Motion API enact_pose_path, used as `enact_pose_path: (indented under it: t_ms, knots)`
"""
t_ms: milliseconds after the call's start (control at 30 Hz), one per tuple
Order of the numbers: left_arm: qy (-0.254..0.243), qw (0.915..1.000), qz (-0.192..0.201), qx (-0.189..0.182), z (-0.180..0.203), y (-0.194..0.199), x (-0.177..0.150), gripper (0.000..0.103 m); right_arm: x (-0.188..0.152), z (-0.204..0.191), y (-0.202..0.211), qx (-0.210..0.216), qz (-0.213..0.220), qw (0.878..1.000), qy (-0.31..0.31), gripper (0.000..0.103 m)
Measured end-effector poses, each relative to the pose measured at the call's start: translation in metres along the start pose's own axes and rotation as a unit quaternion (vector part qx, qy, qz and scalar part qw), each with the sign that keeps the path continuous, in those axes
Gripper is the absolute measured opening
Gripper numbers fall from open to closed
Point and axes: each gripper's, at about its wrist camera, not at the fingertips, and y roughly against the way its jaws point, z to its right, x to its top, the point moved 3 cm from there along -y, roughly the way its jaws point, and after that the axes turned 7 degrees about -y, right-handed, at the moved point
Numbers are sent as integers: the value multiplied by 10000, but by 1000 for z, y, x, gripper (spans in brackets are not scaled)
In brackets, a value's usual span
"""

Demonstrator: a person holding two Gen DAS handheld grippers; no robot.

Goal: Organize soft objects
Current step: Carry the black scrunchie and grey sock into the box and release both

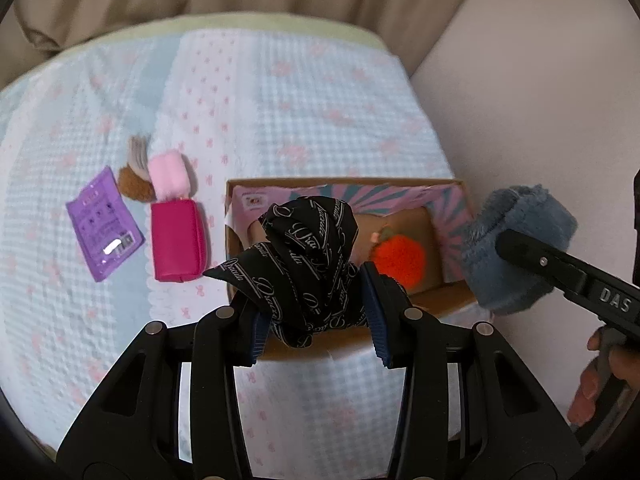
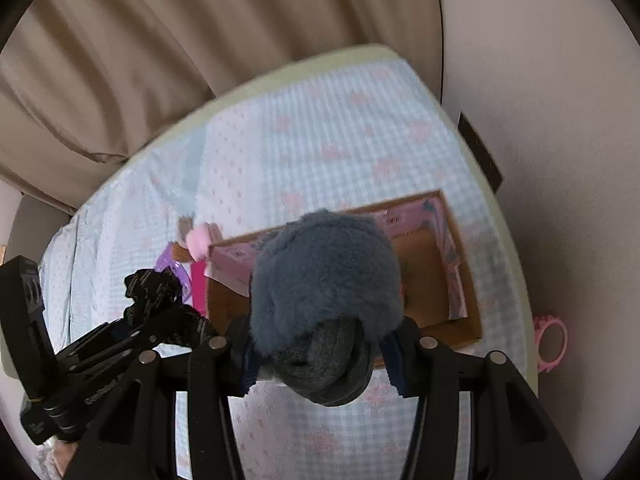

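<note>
My left gripper [image 1: 316,316] is shut on a black scarf with white lettering [image 1: 308,256] and holds it above the near left part of an open cardboard box [image 1: 452,300]. An orange plush [image 1: 398,260] lies inside the box. My right gripper [image 2: 320,356] is shut on a fluffy blue-grey slipper [image 2: 324,272], held above the box [image 2: 468,320]. In the left wrist view the slipper [image 1: 520,248] hangs at the box's right side. The scarf and left gripper [image 2: 160,304] show at the left of the right wrist view.
On the checked bedspread [image 1: 300,100] left of the box lie a magenta pouch [image 1: 178,240], a pink plush [image 1: 168,176], a brown fuzzy item [image 1: 134,188] and a purple packet [image 1: 104,224]. A beige curtain [image 2: 160,60] and a wall [image 2: 560,160] border the bed. A pink ring-shaped item [image 2: 552,342] lies off the right edge.
</note>
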Motion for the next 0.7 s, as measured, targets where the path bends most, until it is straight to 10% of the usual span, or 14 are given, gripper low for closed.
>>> enact_pose_path:
  t_ms: [467,600,700]
  knots:
    - [-405,9920,-1194,60,-10,-135,18,40,32,13,-119,-369,-1187,9916,-362,52]
    - [-753,9872,-1386,239,-4,-145,19,103,36,18,-134,-420,-1229,9908,-369,95]
    - [-864,9873,-1311,245,-2,-140,18,103,38,24,-135,-456,-1231,9905,-399,103]
